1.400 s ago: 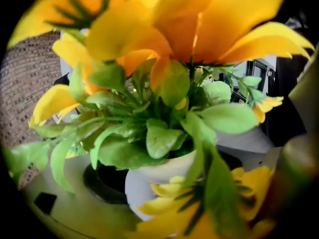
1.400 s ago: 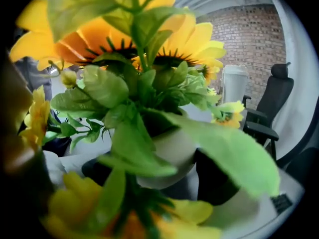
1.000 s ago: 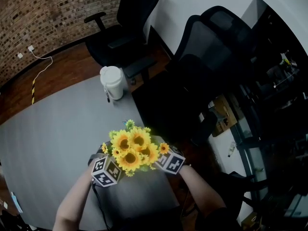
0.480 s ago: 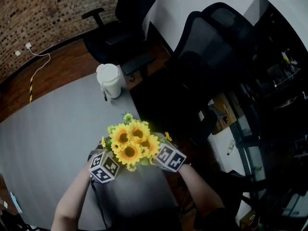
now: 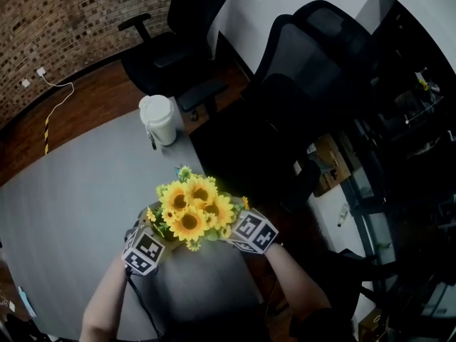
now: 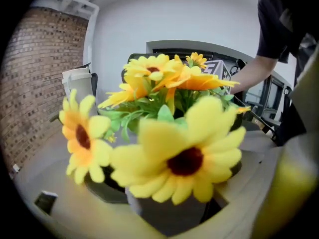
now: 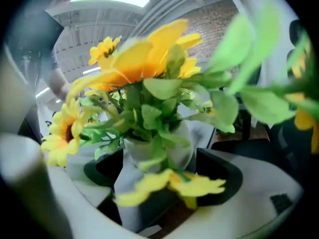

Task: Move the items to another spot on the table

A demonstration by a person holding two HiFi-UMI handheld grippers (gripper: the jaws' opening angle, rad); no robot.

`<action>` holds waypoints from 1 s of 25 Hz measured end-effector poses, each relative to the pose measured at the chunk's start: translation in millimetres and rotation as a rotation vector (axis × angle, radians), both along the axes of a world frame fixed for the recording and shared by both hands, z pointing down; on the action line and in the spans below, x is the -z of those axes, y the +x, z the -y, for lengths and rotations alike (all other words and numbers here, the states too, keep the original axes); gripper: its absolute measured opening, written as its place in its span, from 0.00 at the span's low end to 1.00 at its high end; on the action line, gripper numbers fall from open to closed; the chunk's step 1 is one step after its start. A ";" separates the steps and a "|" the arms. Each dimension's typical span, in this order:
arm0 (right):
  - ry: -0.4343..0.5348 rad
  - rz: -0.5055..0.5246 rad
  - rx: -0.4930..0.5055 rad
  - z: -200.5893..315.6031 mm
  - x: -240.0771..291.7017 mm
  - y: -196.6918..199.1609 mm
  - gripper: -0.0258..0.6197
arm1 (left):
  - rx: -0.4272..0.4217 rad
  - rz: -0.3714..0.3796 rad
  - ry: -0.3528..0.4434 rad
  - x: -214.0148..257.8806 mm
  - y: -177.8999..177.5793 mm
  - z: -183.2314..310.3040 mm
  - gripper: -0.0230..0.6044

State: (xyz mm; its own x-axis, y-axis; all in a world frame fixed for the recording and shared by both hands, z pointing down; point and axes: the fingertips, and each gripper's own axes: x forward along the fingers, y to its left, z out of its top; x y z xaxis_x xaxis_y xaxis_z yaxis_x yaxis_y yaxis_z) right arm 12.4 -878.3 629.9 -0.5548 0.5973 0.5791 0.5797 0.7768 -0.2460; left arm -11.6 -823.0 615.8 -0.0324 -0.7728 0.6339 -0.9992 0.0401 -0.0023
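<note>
Sunflowers (image 5: 191,212), artificial ones with yellow petals and green leaves, stand in a small grey pot (image 6: 164,217) near the table edge, a little to 7 o'clock from the middle of the head view. The left gripper (image 6: 167,208) comes to the pot from 8 o'clock and the right gripper (image 7: 159,176) from 4 o'clock, so the bouquet sits between the two marker cubes. In the left gripper view the pot fills the space between the jaws: they are closed narrow on its wall, and a large blossom hangs in front and hides the upper part. In the right gripper view the same pot stands between the dark pads (image 7: 102,171), with the jaws pressed against it on both sides, and leaves and one blurred flower fall over them. Both grippers therefore hold the pot together, one from each side. Whether the pot rests on the grey table (image 5: 71,205) or is a little above it, I cannot tell. A white cup with lid (image 5: 159,118) stands on the table at 11 o'clock from the bouquet, well apart from it and close to the far edge. Black office chairs (image 5: 313,55) stand beyond the table from 12 to 2 o'clock, and a brick wall (image 5: 64,13) closes the room at 10 o'clock.
</note>
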 end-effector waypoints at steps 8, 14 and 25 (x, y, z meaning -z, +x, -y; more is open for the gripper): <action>0.026 -0.020 0.042 1.4 8.1 27.1 0.78 | 0.155 -0.090 0.036 6.1 2.6 -52.5 0.80; -0.130 -0.070 -0.030 9.5 26.8 52.0 0.78 | 0.258 -0.133 0.060 28.4 13.1 -100.7 0.80; -0.361 -0.026 -0.093 36.3 92.1 77.3 0.69 | 0.809 -0.287 0.478 132.8 -24.8 -138.1 0.02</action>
